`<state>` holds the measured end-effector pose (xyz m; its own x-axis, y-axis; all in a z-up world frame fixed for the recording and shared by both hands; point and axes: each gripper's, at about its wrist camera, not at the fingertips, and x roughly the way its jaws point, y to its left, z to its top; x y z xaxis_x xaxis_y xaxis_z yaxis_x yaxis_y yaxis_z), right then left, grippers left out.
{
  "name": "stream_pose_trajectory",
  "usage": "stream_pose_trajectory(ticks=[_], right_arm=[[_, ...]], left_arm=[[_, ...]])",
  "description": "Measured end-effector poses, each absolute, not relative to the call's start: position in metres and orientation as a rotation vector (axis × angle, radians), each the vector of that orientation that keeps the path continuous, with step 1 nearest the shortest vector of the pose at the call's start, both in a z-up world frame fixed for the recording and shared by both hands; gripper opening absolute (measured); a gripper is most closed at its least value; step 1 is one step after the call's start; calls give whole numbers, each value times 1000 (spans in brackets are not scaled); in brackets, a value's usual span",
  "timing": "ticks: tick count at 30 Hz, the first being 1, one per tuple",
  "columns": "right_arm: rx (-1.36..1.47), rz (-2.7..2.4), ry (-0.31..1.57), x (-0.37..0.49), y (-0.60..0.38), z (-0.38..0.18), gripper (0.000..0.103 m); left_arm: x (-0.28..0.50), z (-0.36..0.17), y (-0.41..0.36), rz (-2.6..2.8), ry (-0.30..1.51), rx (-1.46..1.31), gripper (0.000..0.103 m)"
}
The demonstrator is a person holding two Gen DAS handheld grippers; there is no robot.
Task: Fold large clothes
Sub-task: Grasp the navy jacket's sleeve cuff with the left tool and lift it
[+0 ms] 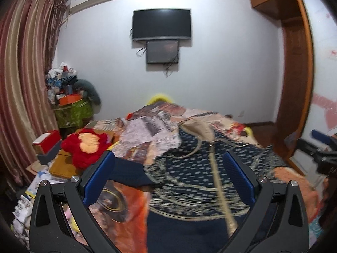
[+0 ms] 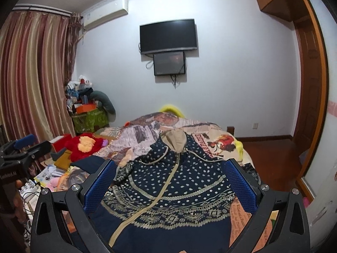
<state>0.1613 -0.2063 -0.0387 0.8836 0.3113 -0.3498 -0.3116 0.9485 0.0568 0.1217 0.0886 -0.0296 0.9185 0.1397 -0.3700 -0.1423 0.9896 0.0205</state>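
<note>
Both my grippers, left gripper (image 1: 168, 168) and right gripper (image 2: 169, 176), hover spread wide, holding nothing, over the navy patterned hoodie (image 2: 168, 189) lying flat on the bed's quilt (image 2: 145, 135); I'd pinch 1 sleeve edge cleanly

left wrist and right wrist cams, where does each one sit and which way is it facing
Left wrist: sits on the left gripper, looking along its open fingers over the hooded sweater on the bed toward the television; the right gripper shows at its right edge.
Right wrist: sits on the right gripper, facing the same way over the sweater; the left gripper shows at its left edge.
Shared: sweater, bed, television, red plush toy, curtain.
</note>
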Motion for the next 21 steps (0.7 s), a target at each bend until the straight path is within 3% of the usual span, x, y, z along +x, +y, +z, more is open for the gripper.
stream_pose_trajectory(ticks=[11,20,21], right_arm=[[10,328,525,287,-187,-81,103],[-63,336,681,376,-162,-126,103],[-76,336,694,383,-160,-130,103]], left_arm=[[235,-116,206,309,627,19,103],[310,-210,301,387,885,-254,103],[317,-220,314,394,908,-311,98]])
